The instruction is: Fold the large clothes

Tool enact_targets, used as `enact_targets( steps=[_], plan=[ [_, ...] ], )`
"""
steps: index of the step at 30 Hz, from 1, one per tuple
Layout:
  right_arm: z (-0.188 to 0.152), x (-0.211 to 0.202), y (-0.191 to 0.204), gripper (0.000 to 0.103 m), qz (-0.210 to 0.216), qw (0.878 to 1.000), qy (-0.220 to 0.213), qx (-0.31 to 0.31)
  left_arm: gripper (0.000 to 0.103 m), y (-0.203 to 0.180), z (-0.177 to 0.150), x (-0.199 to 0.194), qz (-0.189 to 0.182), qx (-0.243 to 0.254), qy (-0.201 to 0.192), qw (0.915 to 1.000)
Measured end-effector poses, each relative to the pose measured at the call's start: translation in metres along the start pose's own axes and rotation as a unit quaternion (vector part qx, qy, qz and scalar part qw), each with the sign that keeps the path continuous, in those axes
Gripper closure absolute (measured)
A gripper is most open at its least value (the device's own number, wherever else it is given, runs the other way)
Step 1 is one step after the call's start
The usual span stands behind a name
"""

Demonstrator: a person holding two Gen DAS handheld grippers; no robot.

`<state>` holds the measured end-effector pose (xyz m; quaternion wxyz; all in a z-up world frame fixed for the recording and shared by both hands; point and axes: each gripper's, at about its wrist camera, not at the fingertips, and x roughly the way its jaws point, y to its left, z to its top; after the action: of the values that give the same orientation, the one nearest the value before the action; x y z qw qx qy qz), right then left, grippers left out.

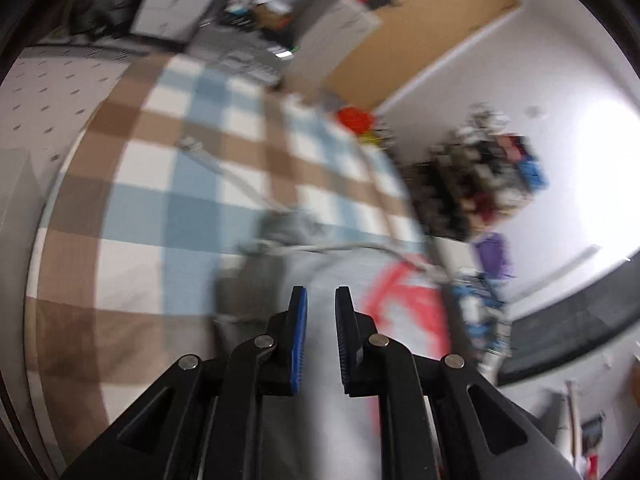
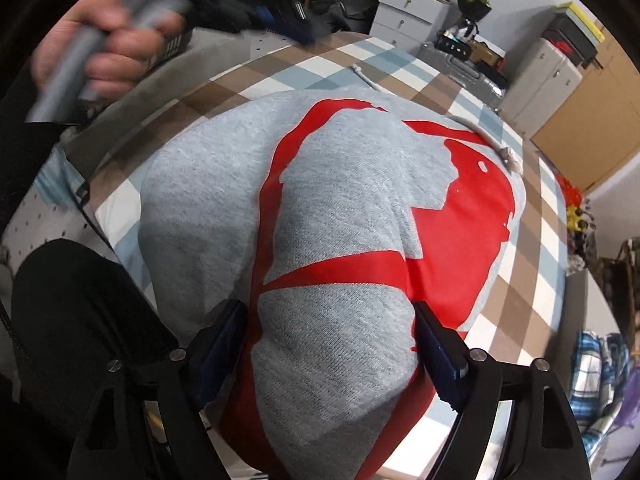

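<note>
A grey hoodie (image 2: pixel 340 200) with a large red print lies bunched on the checked bed cover (image 2: pixel 520 280). My right gripper (image 2: pixel 330 320) points down at it. Its jaws stand wide, straddling a raised fold of the grey cloth that fills the gap between the fingers. In the blurred left wrist view the hoodie (image 1: pixel 400 300) lies below and ahead, its white drawstring (image 1: pixel 340 246) trailing across it. My left gripper (image 1: pixel 321 300) hovers above it, jaws nearly together with only a narrow gap and no cloth clamped. A hand (image 2: pixel 104 44) holds that gripper up at the top left.
White drawers (image 2: pixel 404 8) and grey cabinets (image 2: pixel 540 76) stand beyond the bed. A red toy (image 1: pixel 354 118) sits at the bed's far edge, near a cluttered shelf (image 1: pixel 480 184). The person's dark trouser leg (image 2: pixel 80 300) is at my left. A blue checked cloth (image 2: pixel 592 376) lies off the bed's right side.
</note>
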<state>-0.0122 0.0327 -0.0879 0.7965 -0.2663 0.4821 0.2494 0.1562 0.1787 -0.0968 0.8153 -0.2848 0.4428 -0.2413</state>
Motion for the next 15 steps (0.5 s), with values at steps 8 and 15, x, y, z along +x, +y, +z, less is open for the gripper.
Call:
enact_targets(
  steps=[8,15],
  plan=[
    [-0.007,-0.011,-0.034,0.023,0.083,0.993,-0.029,0.081,0.043,-0.02,-0.069,0.029,-0.065,0.013,0.083,0.9944],
    [-0.022,-0.017,-0.052,0.027,0.131,0.985,-0.045,0.107,0.085,0.022,-0.086,0.061,-0.015,-0.011,0.087,0.996]
  ],
)
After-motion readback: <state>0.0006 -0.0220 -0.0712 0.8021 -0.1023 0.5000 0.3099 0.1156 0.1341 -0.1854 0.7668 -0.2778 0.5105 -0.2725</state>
